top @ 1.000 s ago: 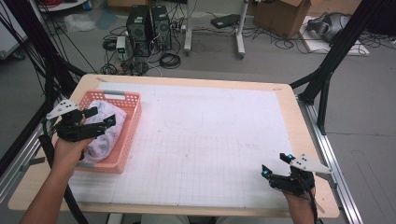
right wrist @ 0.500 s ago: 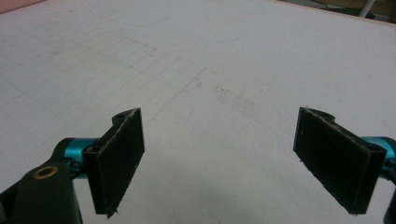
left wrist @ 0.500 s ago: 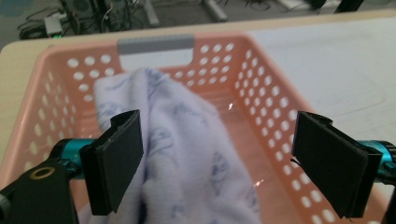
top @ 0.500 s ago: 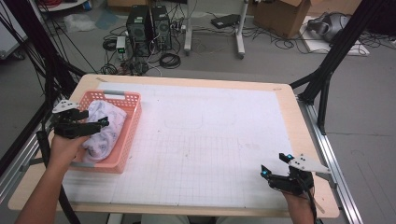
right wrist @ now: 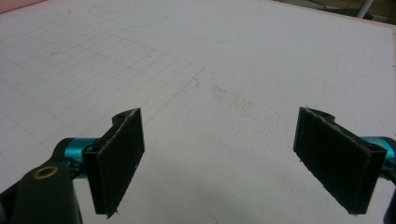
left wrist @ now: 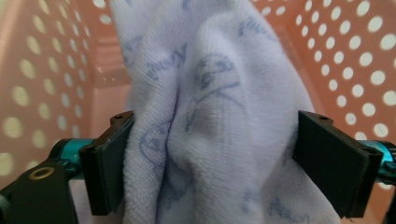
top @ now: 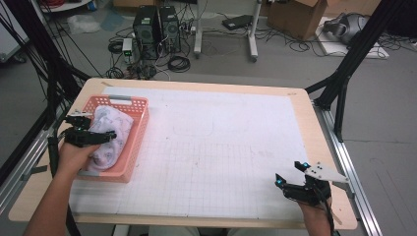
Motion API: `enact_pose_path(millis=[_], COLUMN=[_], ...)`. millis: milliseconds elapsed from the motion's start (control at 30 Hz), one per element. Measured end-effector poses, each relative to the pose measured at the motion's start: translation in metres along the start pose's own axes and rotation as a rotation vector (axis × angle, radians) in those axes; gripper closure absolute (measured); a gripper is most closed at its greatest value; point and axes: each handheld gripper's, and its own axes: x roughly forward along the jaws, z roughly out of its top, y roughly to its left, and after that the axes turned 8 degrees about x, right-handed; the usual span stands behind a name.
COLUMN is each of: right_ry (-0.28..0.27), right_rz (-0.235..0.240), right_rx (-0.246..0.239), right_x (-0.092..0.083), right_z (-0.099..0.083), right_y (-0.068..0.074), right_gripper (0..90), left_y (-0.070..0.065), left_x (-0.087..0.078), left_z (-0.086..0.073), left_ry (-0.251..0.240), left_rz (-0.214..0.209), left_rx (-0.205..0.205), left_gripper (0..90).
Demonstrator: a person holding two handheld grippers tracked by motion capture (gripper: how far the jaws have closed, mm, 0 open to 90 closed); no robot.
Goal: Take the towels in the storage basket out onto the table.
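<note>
A pale lilac printed towel [top: 116,127] lies bunched in a salmon-pink perforated basket [top: 141,123] at the table's left side. My left gripper [top: 105,136] reaches into the basket from its left. In the left gripper view the towel [left wrist: 219,93] bulges between the two jaws, which stand wide apart and touch its folds on both sides, so the left gripper [left wrist: 224,168] is open around it. The basket wall [left wrist: 345,56] rises behind. My right gripper [top: 289,173] hovers open near the table's front right corner, over the bare white grid mat [right wrist: 210,56], with nothing between its jaws [right wrist: 224,163].
The white grid mat [top: 221,142] covers most of the wooden table [top: 322,147]. Black frame poles [top: 344,73] stand at the table's right and left. Computer towers [top: 157,27], cables and a cardboard box [top: 295,14] sit on the floor beyond the far edge.
My left gripper pulled slightly left, then pushed right and down into the towel in the basket. The right gripper has stayed where it was.
</note>
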Motion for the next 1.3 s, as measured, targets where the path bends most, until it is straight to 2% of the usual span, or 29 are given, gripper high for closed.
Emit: enact_pose_path(millis=[67, 233, 400, 467, 567, 667, 867, 1000, 1167, 1300], right_ry=[0.001, 0.005, 0.006, 0.006, 0.006, 0.005, 0.003, 0.005, 0.005, 0.000], right_rz=[0.001, 0.003, 0.001, 0.001, 0.002, 0.002, 0.007, 0.007, 0.011, 0.010], right_rx=[0.002, -0.001, -0.001, 0.000, 0.001, -0.004, -0.004, -0.001, -0.003, -0.001], right_x=[0.000, 0.001, 0.001, 0.001, 0.001, 0.001, 0.000, -0.001, -0.001, -0.001], right_z=[0.000, 0.000, 0.000, -0.001, -0.001, 0.000, 0.000, -0.001, -0.001, 0.000], right_y=[0.000, 0.001, 0.000, 0.000, 0.000, 0.001, 0.001, 0.001, 0.001, 0.001], right_gripper=[15.0, 15.0, 15.0, 15.0, 15.1, 15.1, 15.4, 15.4, 15.5, 15.6], left_y=[0.000, -0.004, -0.004, -0.005, -0.007, -0.007, -0.007, -0.004, -0.003, -0.001], left_x=[0.003, 0.015, 0.018, 0.019, 0.019, 0.017, 0.013, 0.008, 0.002, -0.006], left_z=[0.000, 0.000, 0.000, 0.000, 0.000, 0.000, 0.000, 0.002, 0.003, 0.003], left_ry=[0.023, 0.125, 0.137, 0.143, 0.149, 0.148, 0.122, 0.074, 0.034, -0.041], left_rz=[-0.004, -0.027, -0.030, -0.017, 0.005, -0.005, -0.001, -0.023, -0.028, -0.035], left_rx=[0.003, 0.019, 0.012, 0.023, 0.026, 0.036, 0.039, 0.001, -0.017, -0.035], left_gripper=[15.7, 11.7, 9.7, 10.4, 15.1, 23.2, 40.3, 53.5, 59.2, 59.9])
